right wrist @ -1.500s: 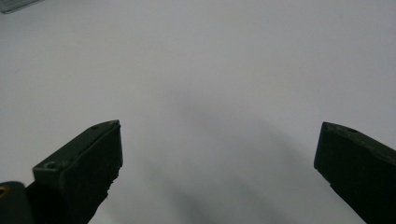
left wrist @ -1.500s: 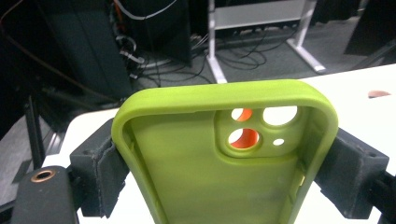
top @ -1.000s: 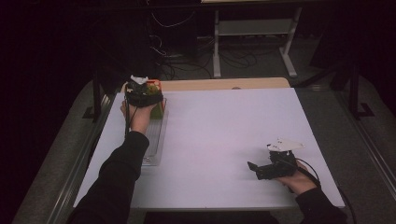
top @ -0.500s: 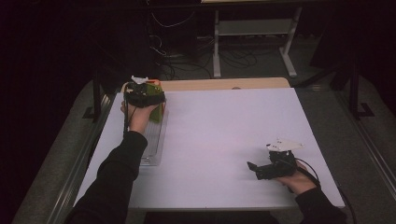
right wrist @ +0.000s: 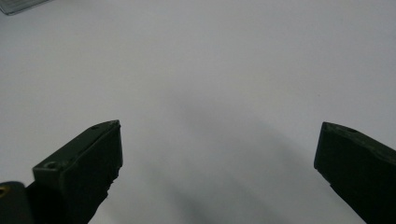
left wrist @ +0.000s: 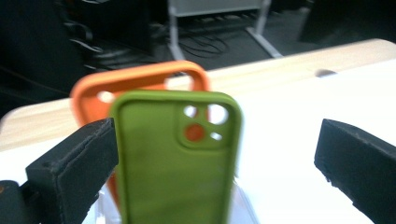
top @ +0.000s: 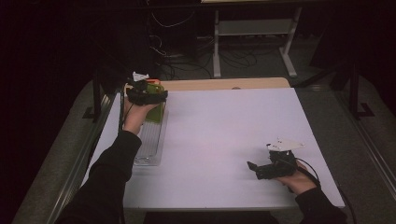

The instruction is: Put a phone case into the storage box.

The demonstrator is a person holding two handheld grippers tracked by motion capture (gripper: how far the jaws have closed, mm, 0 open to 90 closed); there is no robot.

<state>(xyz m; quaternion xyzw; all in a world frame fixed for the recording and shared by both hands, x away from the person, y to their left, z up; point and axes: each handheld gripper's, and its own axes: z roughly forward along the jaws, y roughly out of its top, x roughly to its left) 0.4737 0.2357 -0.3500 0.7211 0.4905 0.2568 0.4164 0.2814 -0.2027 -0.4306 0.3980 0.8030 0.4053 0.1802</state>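
So the left gripper (top: 148, 91) is hovering at the far left of the white table (top: 224, 135), its jaws having just been opening and now spread wide. The green phone case (left wrist: 175, 163) is standing upright between them, close to one jaw but well clear of the other, with the orange phone case (left wrist: 140, 79) standing right behind it. Both are sitting at the far end of a clear ridged rack (top: 150, 144). The right gripper (top: 254, 169) is resting near the right edge, jaws spread over bare table.
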